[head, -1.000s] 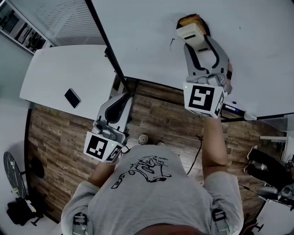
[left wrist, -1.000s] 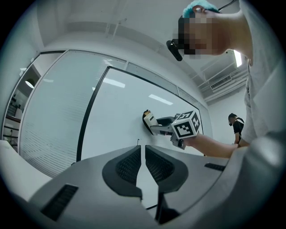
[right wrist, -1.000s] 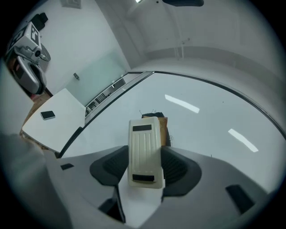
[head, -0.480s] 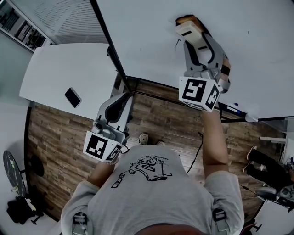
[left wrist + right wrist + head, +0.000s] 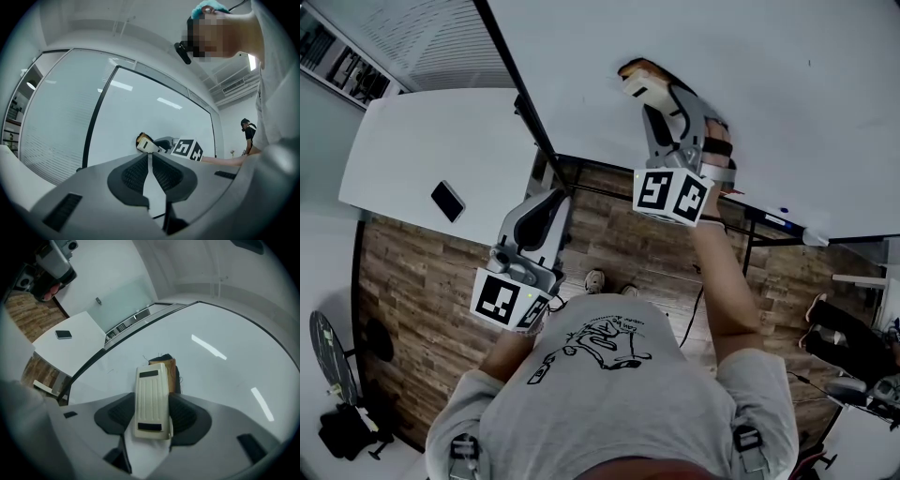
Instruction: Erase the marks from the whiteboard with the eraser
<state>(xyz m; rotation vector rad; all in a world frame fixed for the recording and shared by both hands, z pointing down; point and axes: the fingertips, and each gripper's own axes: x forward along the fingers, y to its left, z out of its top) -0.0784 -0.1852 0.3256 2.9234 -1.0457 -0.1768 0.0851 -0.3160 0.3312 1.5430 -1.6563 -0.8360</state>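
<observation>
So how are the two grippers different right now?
The right hand-held gripper clamps the eraser; the left hand-held gripper is shut on nothing. The right one is up at the whiteboard; the left one hangs low, off it. Both carry a marker cube.

Glossy whiteboard [image 5: 225, 333]; ribbed cream plastic eraser [image 5: 151, 399], seemingly felt-backed; wood-grain floor [image 5: 422, 272].

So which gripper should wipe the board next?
Right. The right gripper grips the eraser at the whiteboard; the left gripper is shut on nothing, held low and away from it.
</observation>
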